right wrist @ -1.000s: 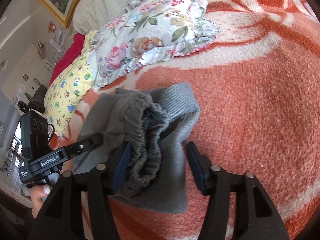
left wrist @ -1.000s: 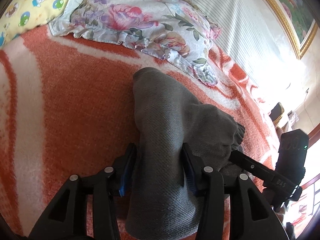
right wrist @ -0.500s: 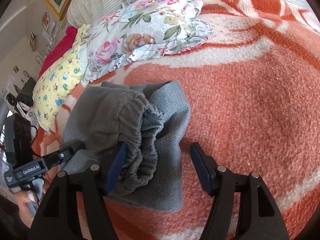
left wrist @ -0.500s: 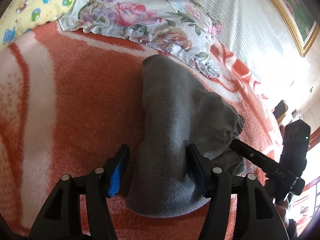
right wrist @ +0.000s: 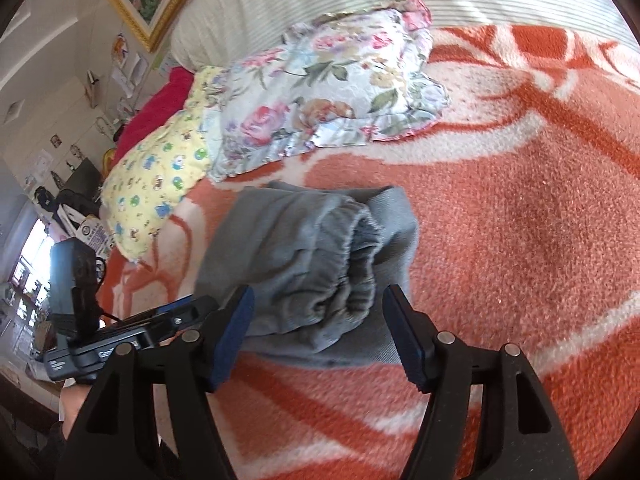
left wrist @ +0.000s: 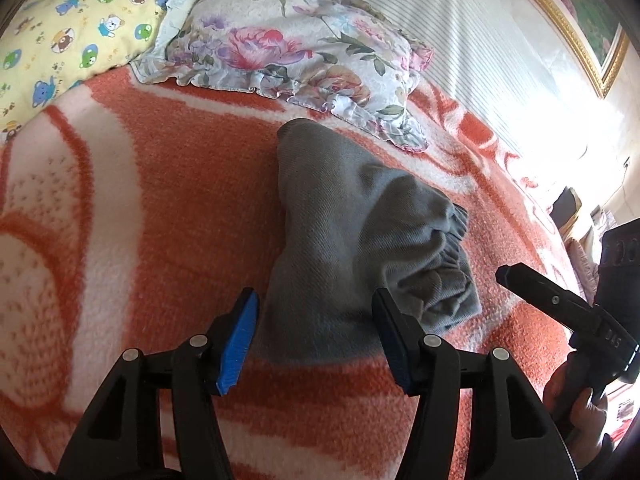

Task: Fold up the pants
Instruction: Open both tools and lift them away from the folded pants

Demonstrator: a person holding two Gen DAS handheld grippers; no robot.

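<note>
- The right gripper (left wrist: 505, 273), seen from the left wrist camera, carries pale characters on its black body; they look like "045" (upside down, so not certain).
- The left gripper (right wrist: 200, 309), seen from the right wrist camera, bears white lettering, partly hidden and too blurred to read.

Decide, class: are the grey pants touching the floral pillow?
Apart. The left wrist view shows a strip of orange blanket between the grey pants and the floral pillow.

Both hand-held grippers (left wrist: 316, 336) (right wrist: 320, 336) open, jaws empty
</note>
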